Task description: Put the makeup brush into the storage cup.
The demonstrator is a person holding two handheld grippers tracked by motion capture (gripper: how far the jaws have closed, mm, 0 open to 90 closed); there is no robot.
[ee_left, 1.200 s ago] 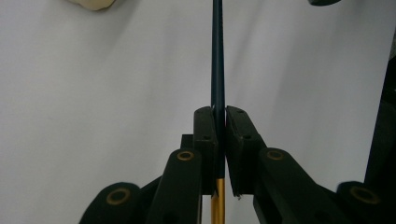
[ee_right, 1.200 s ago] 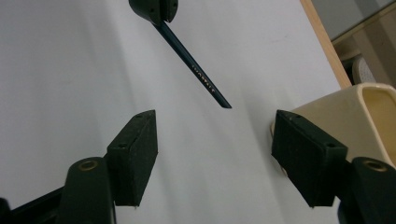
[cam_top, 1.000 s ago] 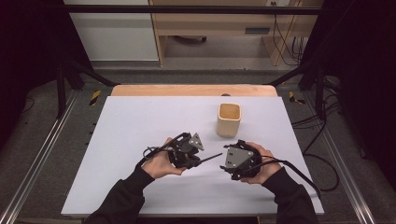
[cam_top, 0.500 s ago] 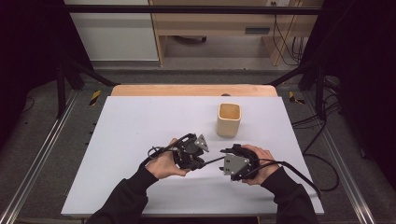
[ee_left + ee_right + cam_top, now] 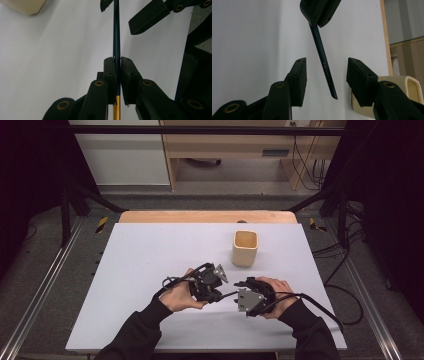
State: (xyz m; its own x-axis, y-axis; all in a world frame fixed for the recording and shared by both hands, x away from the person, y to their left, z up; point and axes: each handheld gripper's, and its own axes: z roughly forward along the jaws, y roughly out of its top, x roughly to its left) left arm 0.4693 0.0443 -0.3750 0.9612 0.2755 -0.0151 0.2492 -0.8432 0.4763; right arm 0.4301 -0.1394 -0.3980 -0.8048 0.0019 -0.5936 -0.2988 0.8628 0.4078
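Observation:
My left gripper (image 5: 118,60) is shut on a thin dark pencil (image 5: 116,37) with a gold end, and it shows in the high view as the left gripper (image 5: 216,292). The pencil (image 5: 324,67) points at my right gripper (image 5: 327,62) and its tip lies between the two jaws. Those jaws have just been closing, but a gap remains on each side of the pencil and neither pad touches it. In the high view the right gripper (image 5: 241,295) faces the left one over the near middle of the white table (image 5: 150,260).
A cream square cup (image 5: 245,248) stands upright on the table just beyond the two grippers, right of centre. It also appears as the cup (image 5: 409,87) behind my right jaw. A wooden strip (image 5: 200,216) edges the far side.
The left gripper has edged toward the right one with the pencil. The gap between the two grippers is smaller. The right hand has stayed where it was.

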